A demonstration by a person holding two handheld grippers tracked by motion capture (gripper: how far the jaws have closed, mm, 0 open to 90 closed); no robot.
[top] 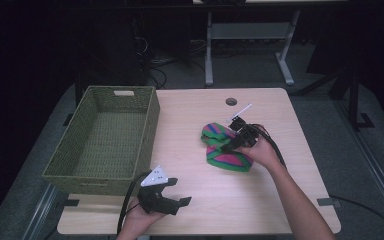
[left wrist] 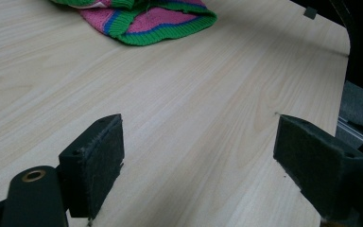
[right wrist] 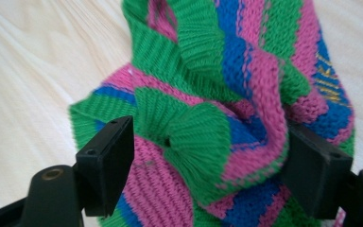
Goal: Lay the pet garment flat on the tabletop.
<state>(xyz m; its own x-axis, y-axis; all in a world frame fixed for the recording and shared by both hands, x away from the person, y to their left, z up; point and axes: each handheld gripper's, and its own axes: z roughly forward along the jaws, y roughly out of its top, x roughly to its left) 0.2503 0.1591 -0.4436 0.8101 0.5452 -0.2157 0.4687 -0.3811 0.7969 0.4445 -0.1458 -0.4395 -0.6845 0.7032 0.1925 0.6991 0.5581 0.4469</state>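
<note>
On the pale wooden table, the right gripper straddles the knitted sweater, jaws spread, needing closure; left gripper idles agape.

Table evenly lit, surroundings dark; close views soft, slightly blurred

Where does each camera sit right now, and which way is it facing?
High view: above the person's side, looking forward and down on the table, wicker basket and striped knitted garment; both forearms and the left gripper show.
Left gripper view: low over the tabletop, looking along its open jaws toward the garment's hem.
Right gripper view: close above the garment, the right gripper with jaws straddling a bunched fold.
All three views share the garment.
</note>
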